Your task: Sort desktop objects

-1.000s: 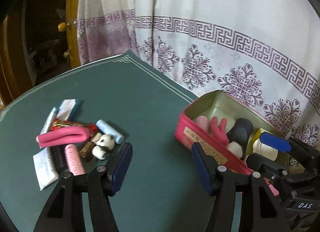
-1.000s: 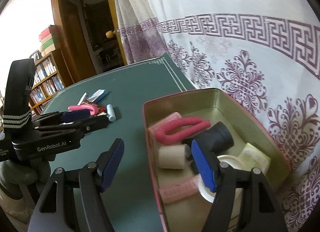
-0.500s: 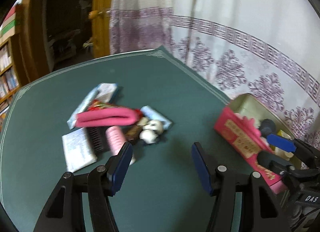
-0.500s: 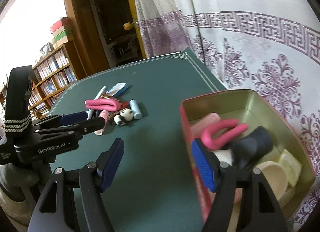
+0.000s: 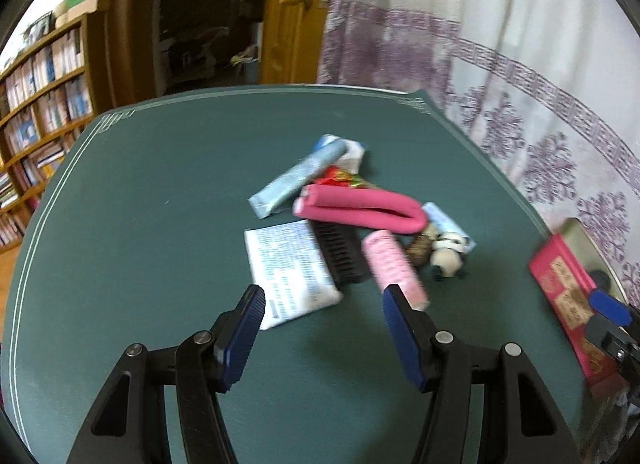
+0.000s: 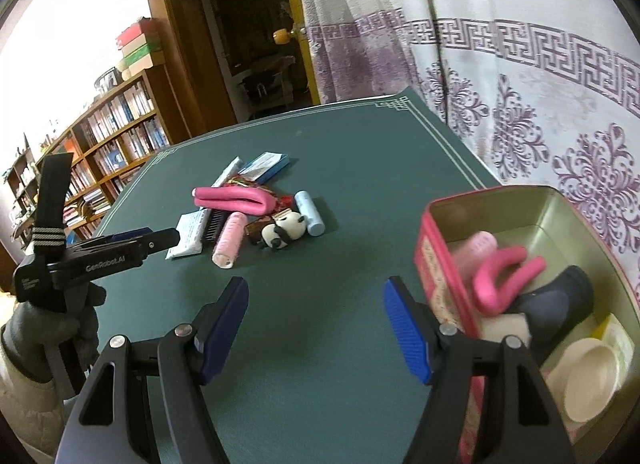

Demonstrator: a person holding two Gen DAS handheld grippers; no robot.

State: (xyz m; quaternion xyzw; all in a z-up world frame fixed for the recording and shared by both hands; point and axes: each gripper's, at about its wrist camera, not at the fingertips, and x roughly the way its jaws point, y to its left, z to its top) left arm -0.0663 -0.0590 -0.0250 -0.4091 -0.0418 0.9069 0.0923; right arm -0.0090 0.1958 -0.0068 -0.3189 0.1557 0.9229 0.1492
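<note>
Both grippers, left gripper (image 5: 324, 306) and right gripper (image 6: 316, 300), tilt downward, jaws apart and empty.

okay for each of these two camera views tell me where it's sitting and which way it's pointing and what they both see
Left wrist: on the left gripper, angled down at the pile on the green table; its two open fingers show.
Right wrist: on the right gripper, angled down at table and red tin; its open fingers, the left gripper and a gloved hand show.
Shared: the pink roller, panda figure, tin.
</note>
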